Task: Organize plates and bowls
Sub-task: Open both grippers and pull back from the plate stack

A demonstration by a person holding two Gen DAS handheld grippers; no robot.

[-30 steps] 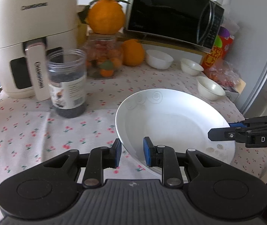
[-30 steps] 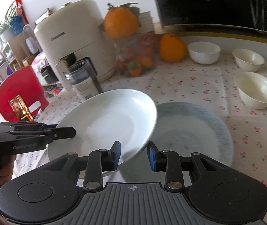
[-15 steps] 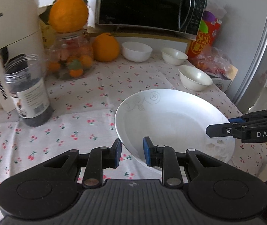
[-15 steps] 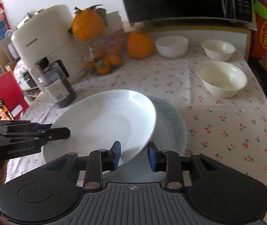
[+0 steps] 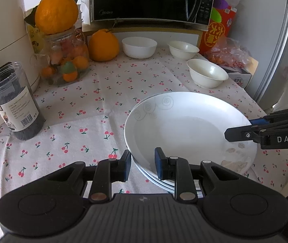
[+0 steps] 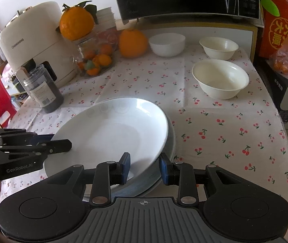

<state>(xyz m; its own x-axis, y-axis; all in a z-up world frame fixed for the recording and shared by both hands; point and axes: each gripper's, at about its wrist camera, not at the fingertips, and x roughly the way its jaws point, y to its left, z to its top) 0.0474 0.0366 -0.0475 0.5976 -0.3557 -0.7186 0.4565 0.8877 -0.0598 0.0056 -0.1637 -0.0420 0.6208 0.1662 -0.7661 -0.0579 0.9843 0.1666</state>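
White china plate [image 5: 186, 125] sits nearly nested on the plate below [image 6: 169, 141], held at opposite rims: the left tool [image 5: 143, 165] and right tool [image 6: 144, 168] are each narrowly closed on its edge. Best lower it level and centred, then release both together. Three bowls [image 5: 206, 75] wait farther back on the desk [image 5: 73, 121].
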